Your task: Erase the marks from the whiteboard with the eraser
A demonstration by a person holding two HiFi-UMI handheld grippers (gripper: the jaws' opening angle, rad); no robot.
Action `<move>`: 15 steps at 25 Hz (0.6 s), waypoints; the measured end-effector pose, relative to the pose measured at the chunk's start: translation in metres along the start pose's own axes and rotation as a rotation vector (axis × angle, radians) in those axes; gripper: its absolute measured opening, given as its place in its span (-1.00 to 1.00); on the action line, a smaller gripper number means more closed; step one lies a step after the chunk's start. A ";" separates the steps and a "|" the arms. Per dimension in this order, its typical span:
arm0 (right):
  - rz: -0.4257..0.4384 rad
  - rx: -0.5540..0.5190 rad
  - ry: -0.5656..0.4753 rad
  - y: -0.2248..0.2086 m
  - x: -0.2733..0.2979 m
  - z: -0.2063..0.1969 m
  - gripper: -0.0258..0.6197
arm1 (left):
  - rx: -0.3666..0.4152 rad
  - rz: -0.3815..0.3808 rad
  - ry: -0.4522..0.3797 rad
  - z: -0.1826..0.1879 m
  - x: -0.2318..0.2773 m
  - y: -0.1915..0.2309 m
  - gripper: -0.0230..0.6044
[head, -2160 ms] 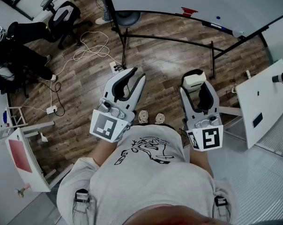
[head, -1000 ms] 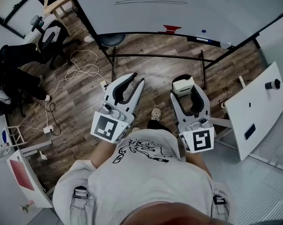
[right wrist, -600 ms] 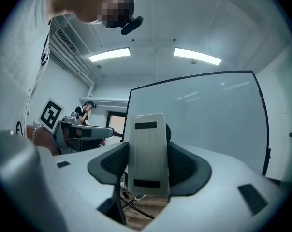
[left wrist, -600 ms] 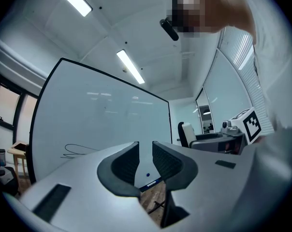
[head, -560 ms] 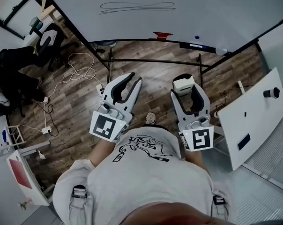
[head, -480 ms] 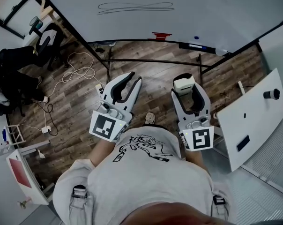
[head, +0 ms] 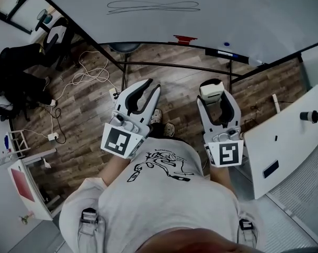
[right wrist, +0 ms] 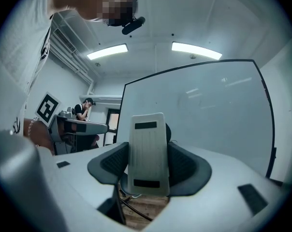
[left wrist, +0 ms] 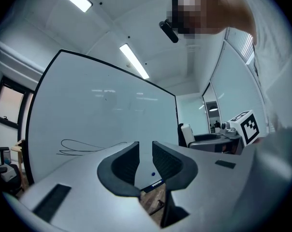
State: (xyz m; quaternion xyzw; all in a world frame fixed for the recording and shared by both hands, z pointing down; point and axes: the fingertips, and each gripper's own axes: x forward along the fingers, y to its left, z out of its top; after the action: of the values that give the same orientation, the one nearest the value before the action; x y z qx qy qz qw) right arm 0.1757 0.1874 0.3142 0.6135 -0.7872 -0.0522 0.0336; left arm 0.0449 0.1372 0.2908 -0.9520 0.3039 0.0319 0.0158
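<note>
The whiteboard (head: 243, 9) fills the top of the head view, with a thin looped black mark (head: 153, 6) on its upper left. The mark (left wrist: 88, 146) also shows low on the board (left wrist: 102, 110) in the left gripper view. My right gripper (head: 214, 91) is shut on the white eraser (head: 210, 89), held below the board's tray. The eraser (right wrist: 147, 149) stands upright between the dark pads (right wrist: 187, 166), facing the whiteboard (right wrist: 209, 115). My left gripper (head: 152, 86) holds nothing, its jaws a narrow gap apart (left wrist: 145, 151).
The board's tray holds a red item (head: 184, 39) and a marker (head: 226, 53). The stand's bars (head: 175, 65) cross the wood floor below. Cables (head: 90, 62) and office chairs (head: 56, 33) lie left. A white panel (head: 285, 141) stands right. A seated person (right wrist: 85, 108) is at a desk.
The whiteboard and its mark have come into view and grown larger as the person stepped closer. Both grippers stay held in front of the body, the eraser still gripped.
</note>
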 end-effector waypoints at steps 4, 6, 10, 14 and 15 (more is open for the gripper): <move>0.001 -0.015 -0.001 -0.006 0.017 -0.002 -0.13 | 0.001 0.006 0.006 -0.005 0.009 0.014 -0.63; 0.000 -0.025 -0.001 -0.008 0.027 -0.002 -0.12 | -0.003 0.007 0.003 -0.005 0.014 0.022 -0.63; 0.002 -0.054 -0.001 -0.011 0.052 0.000 -0.13 | -0.005 0.003 -0.013 -0.004 0.028 0.043 -0.63; -0.010 -0.071 -0.013 -0.013 0.086 0.010 -0.12 | -0.001 -0.010 -0.026 -0.001 0.043 0.068 -0.64; -0.016 -0.076 -0.015 -0.014 0.095 0.011 -0.12 | -0.002 -0.012 -0.027 -0.001 0.046 0.075 -0.64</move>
State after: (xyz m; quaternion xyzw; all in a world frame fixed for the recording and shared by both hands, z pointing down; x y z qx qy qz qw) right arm 0.1642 0.0924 0.3003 0.6176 -0.7800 -0.0872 0.0507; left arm 0.0392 0.0495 0.2876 -0.9534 0.2977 0.0450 0.0192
